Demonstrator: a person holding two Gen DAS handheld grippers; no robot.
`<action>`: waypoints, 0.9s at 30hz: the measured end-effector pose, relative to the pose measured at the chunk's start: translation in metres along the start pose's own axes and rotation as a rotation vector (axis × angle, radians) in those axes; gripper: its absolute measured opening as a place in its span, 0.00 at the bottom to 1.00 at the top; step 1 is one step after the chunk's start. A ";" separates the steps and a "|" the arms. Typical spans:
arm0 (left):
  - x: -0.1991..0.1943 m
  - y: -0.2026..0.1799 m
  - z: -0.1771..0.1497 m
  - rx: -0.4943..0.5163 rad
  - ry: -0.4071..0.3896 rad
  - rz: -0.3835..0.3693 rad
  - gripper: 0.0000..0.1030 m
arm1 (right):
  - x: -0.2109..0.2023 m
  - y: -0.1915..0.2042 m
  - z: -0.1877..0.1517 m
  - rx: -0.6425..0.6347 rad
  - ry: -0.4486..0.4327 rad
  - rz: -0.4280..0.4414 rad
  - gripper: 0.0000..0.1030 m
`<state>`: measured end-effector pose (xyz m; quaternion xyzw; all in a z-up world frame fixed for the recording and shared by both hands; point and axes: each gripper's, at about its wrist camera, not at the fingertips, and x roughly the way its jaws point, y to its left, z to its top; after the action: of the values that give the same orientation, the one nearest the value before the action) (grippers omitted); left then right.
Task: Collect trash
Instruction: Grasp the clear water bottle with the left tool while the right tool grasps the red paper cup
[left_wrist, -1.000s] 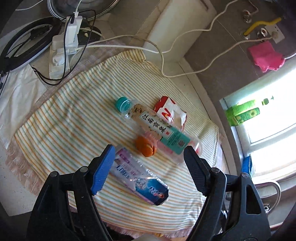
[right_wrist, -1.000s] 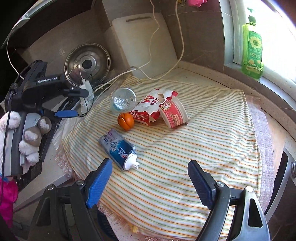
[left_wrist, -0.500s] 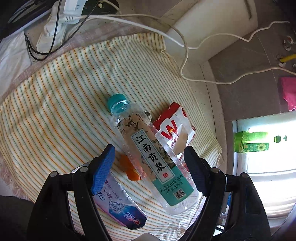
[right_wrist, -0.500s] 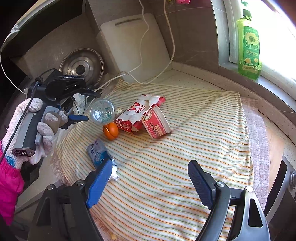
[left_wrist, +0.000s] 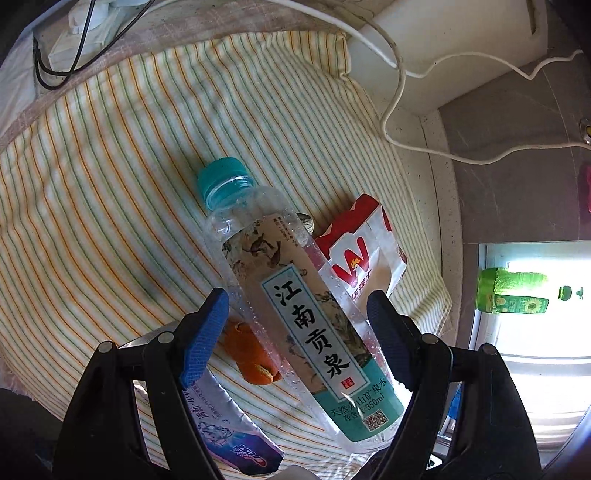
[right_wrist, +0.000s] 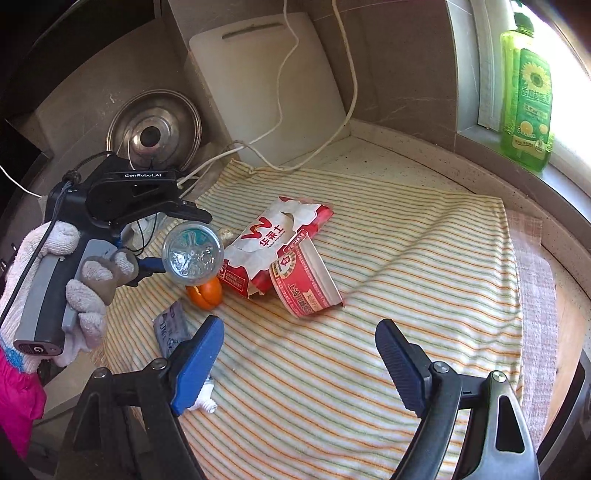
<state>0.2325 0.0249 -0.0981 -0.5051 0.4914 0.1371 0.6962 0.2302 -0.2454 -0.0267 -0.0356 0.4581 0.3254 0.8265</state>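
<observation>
Orange peel (left_wrist: 255, 363) + wrapper (left_wrist: 364, 254) flank bottle (left_wrist: 295, 302).

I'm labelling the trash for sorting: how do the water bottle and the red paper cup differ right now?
The water bottle is clear plastic with a teal cap and a long label; the red paper cup is opaque printed paper, open at its mouth. The bottle is long and slim, the cup short and wide. The bottle lies between the fingers of the left gripper, while the cup lies apart from both grippers. Both are on their sides above the striped cloth.
</observation>
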 end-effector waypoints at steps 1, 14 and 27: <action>0.001 0.001 0.000 -0.006 0.001 -0.005 0.77 | 0.004 0.001 0.002 -0.014 0.004 -0.006 0.84; -0.008 0.008 0.002 0.037 -0.018 -0.036 0.61 | 0.052 0.004 0.018 -0.110 0.065 -0.036 0.84; -0.035 0.014 0.003 0.116 -0.064 -0.043 0.58 | 0.079 0.015 0.025 -0.153 0.110 -0.071 0.68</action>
<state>0.2074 0.0444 -0.0777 -0.4698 0.4650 0.1096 0.7423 0.2696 -0.1848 -0.0703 -0.1326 0.4750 0.3273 0.8060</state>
